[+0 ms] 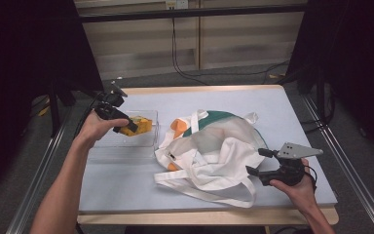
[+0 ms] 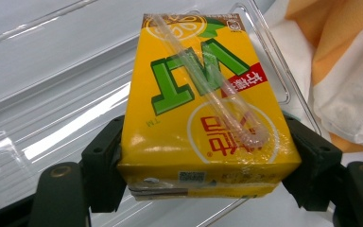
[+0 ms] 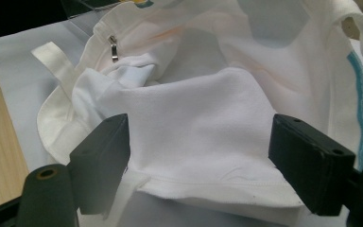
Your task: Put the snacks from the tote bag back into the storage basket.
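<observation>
A yellow drink carton [image 1: 140,125] with a wrapped straw on its face is clamped between the jaws of my left gripper [image 1: 130,126], just above a clear plastic tray [image 1: 121,148]. In the left gripper view the carton [image 2: 203,109] sits lengthwise, pads pressing both long sides, with the tray [image 2: 52,94] beneath. A white tote bag [image 1: 214,146] with green and orange print lies crumpled mid-table. My right gripper [image 1: 259,163] stands open at its right edge. In the right gripper view, a fold of the bag [image 3: 194,109] lies between the wide jaws of this gripper [image 3: 201,161], untouched by the pads.
The grey-blue table top [image 1: 297,117] has a wooden rim and bare room at the back and right. The bag's long straps [image 1: 209,187] trail toward the front edge. Dark stands and cables [image 1: 185,68] lie beyond the table.
</observation>
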The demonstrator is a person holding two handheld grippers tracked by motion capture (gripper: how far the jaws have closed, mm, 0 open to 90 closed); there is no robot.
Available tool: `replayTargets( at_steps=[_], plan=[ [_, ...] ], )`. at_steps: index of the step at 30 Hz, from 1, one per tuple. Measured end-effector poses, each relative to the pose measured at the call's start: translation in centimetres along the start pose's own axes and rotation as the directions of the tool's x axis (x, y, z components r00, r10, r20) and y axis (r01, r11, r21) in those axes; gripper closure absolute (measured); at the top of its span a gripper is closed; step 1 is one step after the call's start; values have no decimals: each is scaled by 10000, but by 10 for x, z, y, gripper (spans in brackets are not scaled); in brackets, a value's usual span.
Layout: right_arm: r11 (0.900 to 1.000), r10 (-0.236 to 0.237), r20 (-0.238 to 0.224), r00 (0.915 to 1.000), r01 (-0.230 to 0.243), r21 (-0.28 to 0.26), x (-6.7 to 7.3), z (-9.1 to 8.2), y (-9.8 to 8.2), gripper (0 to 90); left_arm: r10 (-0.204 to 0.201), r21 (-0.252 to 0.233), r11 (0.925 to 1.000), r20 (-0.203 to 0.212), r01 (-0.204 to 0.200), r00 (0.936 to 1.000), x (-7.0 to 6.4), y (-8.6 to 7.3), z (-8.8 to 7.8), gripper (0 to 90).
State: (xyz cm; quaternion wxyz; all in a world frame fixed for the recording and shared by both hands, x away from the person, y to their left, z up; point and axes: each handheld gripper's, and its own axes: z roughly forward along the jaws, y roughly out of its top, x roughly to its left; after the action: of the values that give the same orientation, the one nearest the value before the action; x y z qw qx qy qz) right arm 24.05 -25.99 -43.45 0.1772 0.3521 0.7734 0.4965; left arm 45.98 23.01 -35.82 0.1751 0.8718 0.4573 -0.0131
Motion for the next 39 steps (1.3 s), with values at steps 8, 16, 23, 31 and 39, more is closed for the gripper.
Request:
replayTargets(
  at_steps=[8,16,23,31,39],
  plan=[
    [10000,-30,-8,10000,30,20,0,0,0,214,-91,386,9992,-55,93,9999,-2,11,5,274],
    [10000,-3,-59,10000,3,35,0,0,-1,213,-161,766,9969,-165,173,9997,-1,19,13,274],
    [10000,14,-23,10000,-14,5,-2,-1,-2,213,-169,1068,9941,-91,177,9998,-2,28,18,273],
    [9999,7,-54,10000,-7,122,-1,0,-3,211,-182,1511,9882,-368,235,9992,-4,42,25,272],
    [9999,-17,-111,9999,19,114,-1,1,-3,211,-612,1276,9897,-324,648,9976,0,47,30,270]
  ],
)
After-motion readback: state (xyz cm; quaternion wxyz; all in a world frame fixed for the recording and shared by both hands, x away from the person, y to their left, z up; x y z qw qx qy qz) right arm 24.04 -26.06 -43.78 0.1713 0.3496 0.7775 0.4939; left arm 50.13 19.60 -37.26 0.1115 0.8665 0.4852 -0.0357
